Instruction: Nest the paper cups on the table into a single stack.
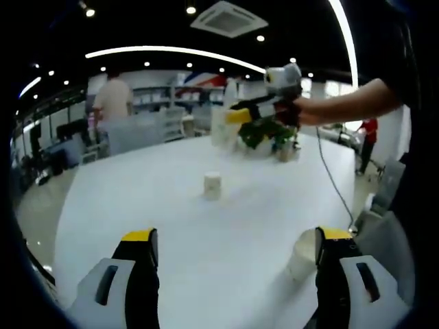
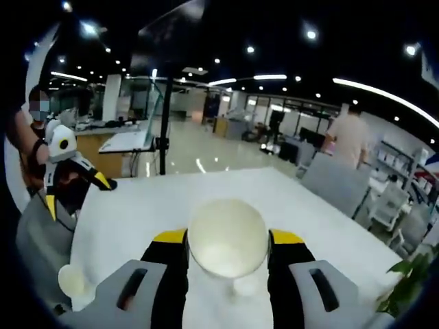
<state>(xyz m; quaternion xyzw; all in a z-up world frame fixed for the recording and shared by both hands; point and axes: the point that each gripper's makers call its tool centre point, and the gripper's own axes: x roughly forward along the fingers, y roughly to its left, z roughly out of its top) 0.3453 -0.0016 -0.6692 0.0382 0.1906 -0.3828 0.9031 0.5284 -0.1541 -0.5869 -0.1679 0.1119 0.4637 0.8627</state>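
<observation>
In the right gripper view a white paper cup (image 2: 227,245) sits between my right gripper's (image 2: 230,237) yellow-tipped jaws, its open mouth facing the camera. The left gripper view shows that right gripper (image 1: 240,115) raised over the far side of the white table (image 1: 137,205), the held cup (image 1: 220,125) at its tip. A small paper cup (image 1: 212,186) stands upright mid-table. Another cup (image 1: 302,253) rests at the near right edge, just inside the right jaw of my left gripper (image 1: 236,250), which is open with nothing between its jaws. The same edge cup (image 2: 72,279) appears low left, below the left gripper (image 2: 75,179).
A potted green plant (image 1: 267,133) stands at the table's far end, also seen at the edge (image 2: 411,281). A person (image 1: 113,103) stands beyond the table by grey chairs (image 2: 336,181). A cable (image 1: 333,181) trails over the table's right side.
</observation>
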